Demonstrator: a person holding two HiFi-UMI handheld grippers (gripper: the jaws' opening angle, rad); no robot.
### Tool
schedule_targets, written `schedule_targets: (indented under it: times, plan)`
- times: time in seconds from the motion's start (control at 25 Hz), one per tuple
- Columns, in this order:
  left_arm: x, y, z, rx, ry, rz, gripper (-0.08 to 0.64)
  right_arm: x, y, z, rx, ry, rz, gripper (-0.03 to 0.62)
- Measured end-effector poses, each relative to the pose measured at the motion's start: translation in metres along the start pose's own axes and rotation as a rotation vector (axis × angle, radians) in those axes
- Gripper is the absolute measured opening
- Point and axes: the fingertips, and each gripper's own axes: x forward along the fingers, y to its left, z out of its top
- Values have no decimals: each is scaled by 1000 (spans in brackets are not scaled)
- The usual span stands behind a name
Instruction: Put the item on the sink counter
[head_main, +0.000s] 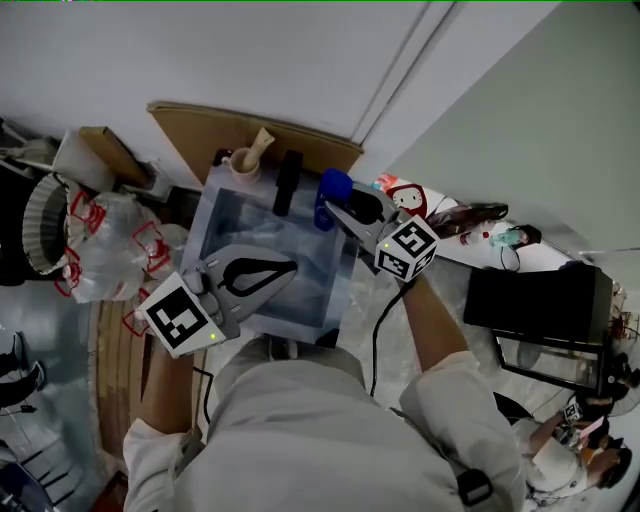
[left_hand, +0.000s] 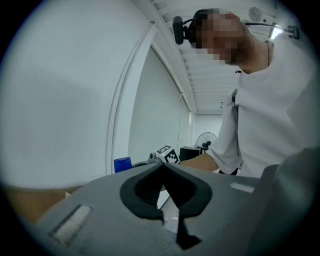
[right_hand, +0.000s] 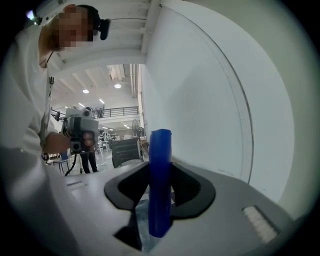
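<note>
head view first: i'm looking steeply down on the sink at centre frame. my left gripper hangs over the basin toward 7 o'clock, its black pads drawn together at the tips with nothing between them. my right gripper reaches in from 3 o'clock and has the blue item pinched at the sink's far right corner, up around 1 o'clock of the basin. the item is off the counter, carried in the jaws. along the back edge at 12 o'clock there's a brown board, a pale cup with a wooden stick in it, and a black object just beside the item. plastic bags pile up at 9 o'clock, and a black box sits well apart at 3 o'clock.

left gripper view: the left gripper shows its jaws pressed together tip to tip, holding nothing. past them at 10 o'clock the blue item peeks over the jaw, with the right gripper's marker cube just beside it, and a fan far back.

right gripper view: the right gripper has its jaws partway apart, clamped on the blue item, which stands upright between the pads toward 12 o'clock. the left gripper floats at 9 o'clock.
</note>
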Motion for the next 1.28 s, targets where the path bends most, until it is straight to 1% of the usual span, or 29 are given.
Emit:
schedule_targets:
  times: [0.24, 0.48, 0.68, 1.0, 1.28]
  plan:
    - [20, 7, -8, -16, 28, 40, 6, 12, -36, -26, -14, 14, -3, 140]
    - [37, 18, -17, -42, 51, 73, 6, 27, -61, -52, -4, 19, 8, 140]
    - [46, 25, -22, -56, 63, 94, 6, 39, -77, -69, -11, 23, 17, 140]
    - [52, 34, -41, -89, 98, 126, 6, 57, -97, -100, -15, 34, 18, 140]
    - [57, 43, -51, -87, 120, 145, 6, 73, -109, -120, -21, 41, 16, 140]
